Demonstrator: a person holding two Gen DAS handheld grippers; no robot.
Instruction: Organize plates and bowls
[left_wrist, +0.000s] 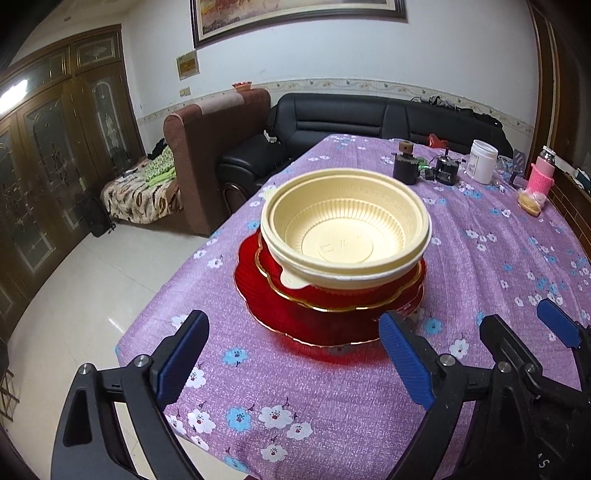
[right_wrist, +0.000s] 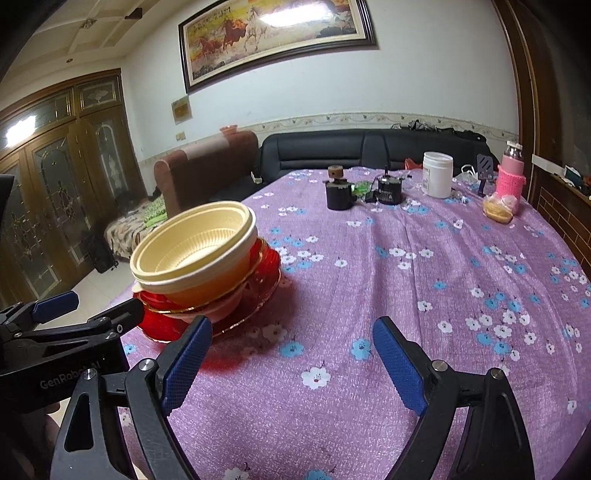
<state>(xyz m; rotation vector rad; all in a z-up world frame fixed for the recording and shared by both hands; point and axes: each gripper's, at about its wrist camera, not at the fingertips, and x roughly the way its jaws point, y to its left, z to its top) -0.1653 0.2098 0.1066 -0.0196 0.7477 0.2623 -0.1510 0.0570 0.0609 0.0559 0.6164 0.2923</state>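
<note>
1. The left gripper (left_wrist: 293, 363) has its blue-padded fingers (left_wrist: 183, 363) spread wide and holds nothing. It hovers over the purple flowered tablecloth (left_wrist: 332, 413), just short of the near edge of the stack.
2. The right gripper (right_wrist: 291, 363) is likewise spread apart and empty, over bare cloth to the right of the stack, near it but not touching.
3. The task's things sit together near the left edge of the table: two cream bowls (left_wrist: 345, 236) nested one in the other, on a smaller red plate (left_wrist: 369, 301) with a gold rim, on a wider red plate (left_wrist: 295, 321). The bowls lean a little and sit off-centre on the plates.
4. Judging from this, the stacking looks all but done. This seems the closing step, either letting be or a last tidy.
5. If a next move is called for, it would be a gentle nudge to centre the bowls, without pushing the stack toward the table edge.
6. Farther back, well apart from the stack, stand a dark jar (right_wrist: 338, 195), a white tub (right_wrist: 437, 175) and a pink bottle (right_wrist: 511, 177). Nothing lies between the grippers and the stack.
</note>
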